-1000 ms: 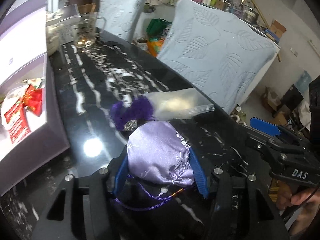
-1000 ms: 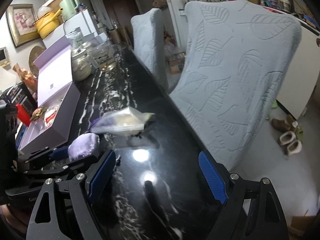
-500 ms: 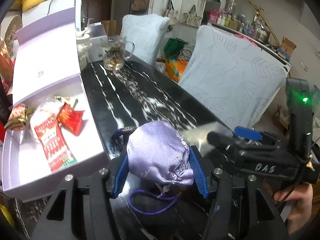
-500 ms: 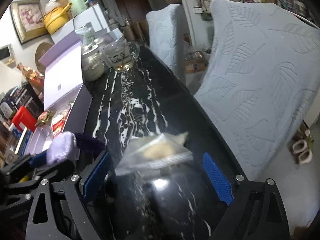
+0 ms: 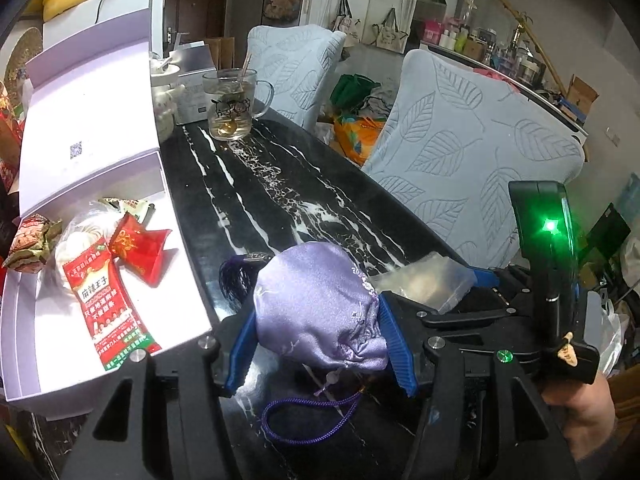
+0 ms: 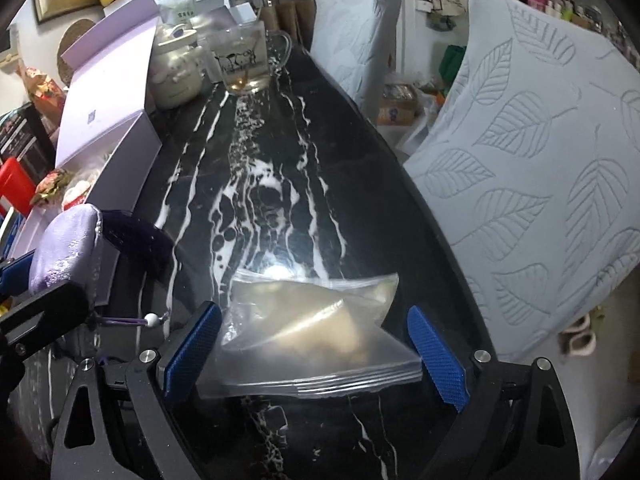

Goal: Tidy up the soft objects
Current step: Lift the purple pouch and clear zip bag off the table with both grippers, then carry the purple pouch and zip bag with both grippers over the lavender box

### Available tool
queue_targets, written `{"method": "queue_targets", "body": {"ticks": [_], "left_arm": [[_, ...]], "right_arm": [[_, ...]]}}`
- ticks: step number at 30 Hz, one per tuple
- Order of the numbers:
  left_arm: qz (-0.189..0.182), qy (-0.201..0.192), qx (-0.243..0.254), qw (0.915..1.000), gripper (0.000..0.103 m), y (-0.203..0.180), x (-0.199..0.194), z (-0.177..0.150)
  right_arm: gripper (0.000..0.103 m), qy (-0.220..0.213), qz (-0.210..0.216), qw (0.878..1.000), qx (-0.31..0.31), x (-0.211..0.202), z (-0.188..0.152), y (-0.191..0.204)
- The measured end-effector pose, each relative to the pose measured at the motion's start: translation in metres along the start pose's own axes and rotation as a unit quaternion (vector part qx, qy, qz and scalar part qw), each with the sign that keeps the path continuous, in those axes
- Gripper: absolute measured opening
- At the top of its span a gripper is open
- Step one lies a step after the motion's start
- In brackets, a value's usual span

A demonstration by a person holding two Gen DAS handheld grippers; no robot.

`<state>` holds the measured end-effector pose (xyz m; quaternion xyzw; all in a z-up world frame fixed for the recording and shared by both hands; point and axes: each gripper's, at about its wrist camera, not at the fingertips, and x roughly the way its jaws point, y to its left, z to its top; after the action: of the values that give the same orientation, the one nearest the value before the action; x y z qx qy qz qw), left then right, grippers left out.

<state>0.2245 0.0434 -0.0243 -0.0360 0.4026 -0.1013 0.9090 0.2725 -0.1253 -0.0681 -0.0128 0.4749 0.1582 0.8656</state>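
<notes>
Soft stuff first: the lilac satin drawstring pouch [image 5: 320,304] is off the table, pinched from both sides in the left gripper [image 5: 316,340], blue pads pressing into its belly so it bulges out the front. Its purple cord [image 5: 308,412] dangles in a loop underneath, and a dark purple tassel [image 5: 236,276] hangs off the far side. Makes sense to grab it round the fat middle, since satin that slippery would slide out of a corner grip.

The other soft one, a clear zip bag with something pale and squishy inside [image 6: 316,328], lies flat on the glossy black marble table [image 6: 260,168]. The right gripper [image 6: 316,352] straddles it, pads spread wide either side, not squeezing yet. Looks like it's lining up on the sealed edge, probably the stiffest bit to bite.

Just left of the pouch sits the open lavender gift box [image 5: 188,280], lid propped back, with red snack packets [image 5: 108,296] already in it. My guess is that's where everything is headed, hence the pouch hovering near its rim.

Further back: a glass mug with cartoon print [image 5: 236,104] and two chairs in pale blue leaf-pattern covers [image 5: 476,152].
</notes>
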Motion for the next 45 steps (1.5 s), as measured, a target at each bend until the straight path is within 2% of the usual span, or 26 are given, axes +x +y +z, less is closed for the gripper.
{"method": "queue_targets", "body": {"ticks": [2, 5, 6, 11, 24, 35, 41, 45], "left_arm": [[-0.001, 0.001, 0.0, 1.0, 0.057, 0.0, -0.001, -0.001], [-0.01, 0.008, -0.003, 0.9999, 0.057, -0.001, -0.001, -0.002], [-0.012, 0.009, -0.002, 0.9999, 0.057, -0.002, -0.002, -0.004], [-0.018, 0.011, 0.0, 0.9998, 0.057, -0.009, -0.01, -0.012], [-0.037, 0.023, 0.006, 0.999, 0.057, -0.023, -0.033, -0.036], [-0.042, 0.032, 0.002, 0.9986, 0.057, -0.02, -0.051, -0.058], [-0.038, 0.034, -0.011, 0.9987, 0.057, -0.014, -0.062, -0.071], [-0.031, 0.031, -0.019, 0.9989, 0.057, -0.009, -0.071, -0.079]], "right_arm": [[0.087, -0.006, -0.003, 1.0, -0.003, -0.001, -0.002, 0.0], [0.084, -0.007, -0.002, 1.0, -0.009, -0.006, -0.007, 0.002], [0.08, -0.009, 0.0, 1.0, -0.008, -0.008, -0.009, 0.002], [0.075, -0.01, 0.006, 1.0, -0.003, -0.019, -0.022, 0.001], [0.075, -0.009, 0.002, 0.999, 0.033, -0.062, -0.072, -0.016], [0.074, -0.021, 0.006, 0.999, 0.038, -0.091, -0.101, -0.008], [0.074, -0.026, 0.03, 0.999, 0.034, -0.1, -0.109, 0.002], [0.074, -0.023, 0.073, 0.996, 0.036, -0.101, -0.114, 0.013]]}}
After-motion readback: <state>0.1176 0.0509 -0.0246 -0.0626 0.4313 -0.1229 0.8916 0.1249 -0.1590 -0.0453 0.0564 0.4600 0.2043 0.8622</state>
